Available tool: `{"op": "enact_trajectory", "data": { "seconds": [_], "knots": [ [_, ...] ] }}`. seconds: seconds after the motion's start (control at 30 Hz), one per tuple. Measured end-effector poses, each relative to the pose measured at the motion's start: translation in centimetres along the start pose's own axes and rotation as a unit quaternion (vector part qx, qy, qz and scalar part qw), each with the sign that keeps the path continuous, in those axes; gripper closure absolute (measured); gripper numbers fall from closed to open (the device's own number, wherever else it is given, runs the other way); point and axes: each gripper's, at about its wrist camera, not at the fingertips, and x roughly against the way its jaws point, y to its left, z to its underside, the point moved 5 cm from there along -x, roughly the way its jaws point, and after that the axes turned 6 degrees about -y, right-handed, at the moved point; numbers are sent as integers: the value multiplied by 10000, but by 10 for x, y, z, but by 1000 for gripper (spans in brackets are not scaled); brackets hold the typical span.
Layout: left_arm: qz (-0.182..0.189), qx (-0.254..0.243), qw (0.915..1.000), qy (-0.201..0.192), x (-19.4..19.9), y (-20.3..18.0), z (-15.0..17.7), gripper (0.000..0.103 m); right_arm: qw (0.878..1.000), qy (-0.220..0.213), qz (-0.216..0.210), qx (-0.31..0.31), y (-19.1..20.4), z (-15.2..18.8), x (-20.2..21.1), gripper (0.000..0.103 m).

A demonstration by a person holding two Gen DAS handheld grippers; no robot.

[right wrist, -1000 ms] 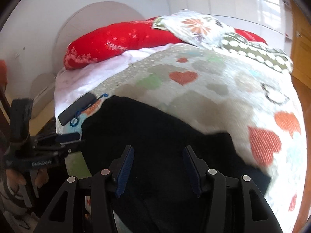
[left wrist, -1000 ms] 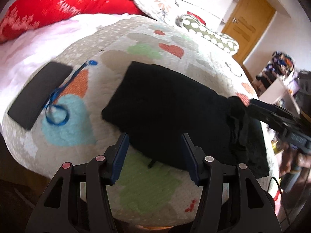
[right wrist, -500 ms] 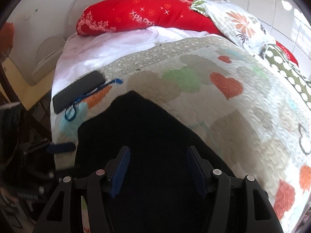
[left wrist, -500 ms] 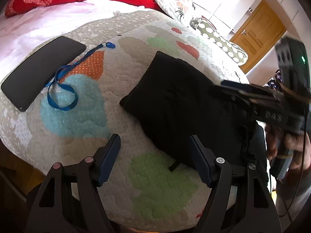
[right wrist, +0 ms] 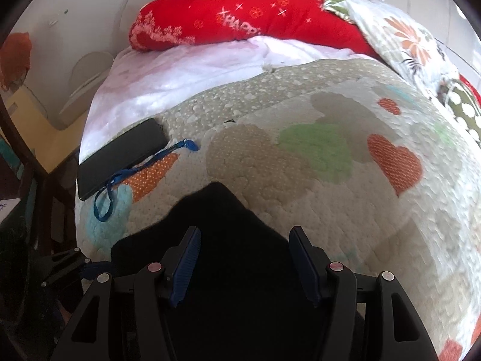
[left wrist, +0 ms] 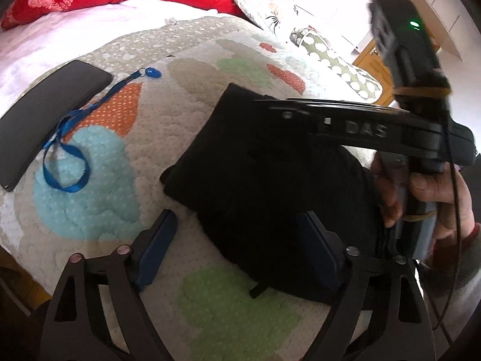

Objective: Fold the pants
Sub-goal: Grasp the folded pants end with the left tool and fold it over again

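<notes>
Left wrist view: left hand-held gripper (left wrist: 233, 248) hangs open over the bed's quilt (left wrist: 210, 307) — folded black pants (left wrist: 258, 186) lie between and past its fingers. A phone (left wrist: 45, 120) sits off left.

Right wrist view: right hand-held gripper (right wrist: 245, 263) is spread wide too, empty, over the pants (right wrist: 234, 270).

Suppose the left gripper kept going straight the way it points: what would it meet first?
Probably the black pants. They lie just ahead of the open left gripper, with the quilt beyond; depth is hard to judge.
</notes>
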Motion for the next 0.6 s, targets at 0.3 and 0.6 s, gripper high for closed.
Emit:
{"op": "enact_trajectory", "data": {
  "seconds": [0.3,0.6],
  "knots": [
    [84,126,9997,-177,-4,1,-6,17,9974,-81,-525,-495,-4,-2,-23,40],
    [266,-53,9984,-503,16,-11,-17,75,9962,-641,-524,-254,6,-9,27,75]
  ]
}}
